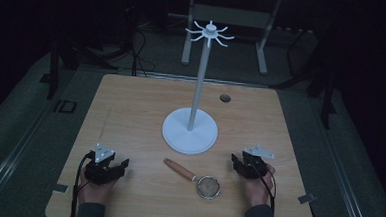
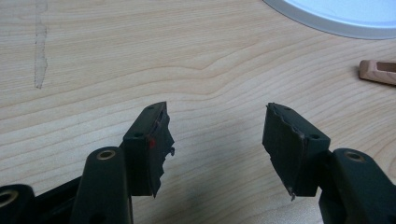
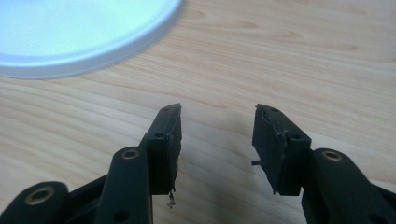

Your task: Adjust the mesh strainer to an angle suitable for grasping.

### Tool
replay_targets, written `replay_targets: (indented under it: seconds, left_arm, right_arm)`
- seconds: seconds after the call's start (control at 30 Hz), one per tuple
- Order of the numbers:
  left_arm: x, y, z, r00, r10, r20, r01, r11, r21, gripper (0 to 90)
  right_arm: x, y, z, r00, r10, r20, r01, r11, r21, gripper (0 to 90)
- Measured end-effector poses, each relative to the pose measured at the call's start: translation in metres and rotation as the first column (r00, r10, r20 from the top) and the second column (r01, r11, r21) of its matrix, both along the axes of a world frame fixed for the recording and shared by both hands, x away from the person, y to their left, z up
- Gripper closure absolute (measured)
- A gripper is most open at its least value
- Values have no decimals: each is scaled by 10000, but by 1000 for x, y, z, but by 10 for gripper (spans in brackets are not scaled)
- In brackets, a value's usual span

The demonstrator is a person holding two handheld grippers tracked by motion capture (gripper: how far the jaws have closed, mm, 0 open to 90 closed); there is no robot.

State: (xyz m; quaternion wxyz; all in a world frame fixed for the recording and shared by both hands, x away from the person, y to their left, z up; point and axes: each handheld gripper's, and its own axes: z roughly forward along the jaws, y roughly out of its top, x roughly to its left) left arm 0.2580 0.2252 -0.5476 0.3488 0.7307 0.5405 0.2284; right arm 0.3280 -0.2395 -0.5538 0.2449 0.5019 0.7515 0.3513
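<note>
I count one bench (image 1: pixel 131 110), and on it one white stand (image 1: pixel 190 131) with a round base, and one small strainer (image 1: pixel 208 186) with a wooden handle. I hold two grippers: one left gripper (image 1: pixel 120 165), one right gripper (image 1: pixel 236 161).

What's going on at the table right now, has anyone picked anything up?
Nothing is picked up. A person holds the left gripper and the right gripper low at the near side of the wooden table, both with jaws open and nothing between them. A small strainer with a wooden handle lies flat between the two grippers, untouched. Behind it stands a white hook stand, its hooks bare.
</note>
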Motion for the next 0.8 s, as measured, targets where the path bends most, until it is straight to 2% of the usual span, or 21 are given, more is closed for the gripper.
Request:
replay_targets:
  seconds: [0.13, 0.17, 0.2, 0.37, 0.57, 0.8]
  left_arm:
    - [-1, 0, 1, 10000, -22, 34, 22, 10000, 5, 414]
    - [-1, 0, 1, 10000, -19, 44, 19, 10000, 5, 414]
    - [-1, 0, 1, 10000, -18, 31, 18, 10000, 20, 414]
    - [-1, 0, 1, 10000, -8, 52, 8, 10000, -6, 414]
    - [-1, 0, 1, 10000, -10, 53, 10, 10000, -2, 414]
    - [-1, 0, 1, 10000, -23, 41, 23, 10000, 22, 414]
  right_arm:
    - [-5, 6, 8, 9996, 279, 39, -279, 9996, -20, 492]
    - [-9, 12, 12, 9973, 731, -14, -731, 9969, -288, 530]
    - [-11, 15, 14, 9955, 942, -13, -942, 9943, -506, 541]
    - [-19, 28, 29, 9881, 1539, 89, -1524, 9839, -935, 544]
    - [-24, 42, 45, 9745, 2243, 17, -2220, 9653, -1373, 538]
    - [-24, 57, 57, 9560, 2930, -151, -2918, 9439, -1547, 571]
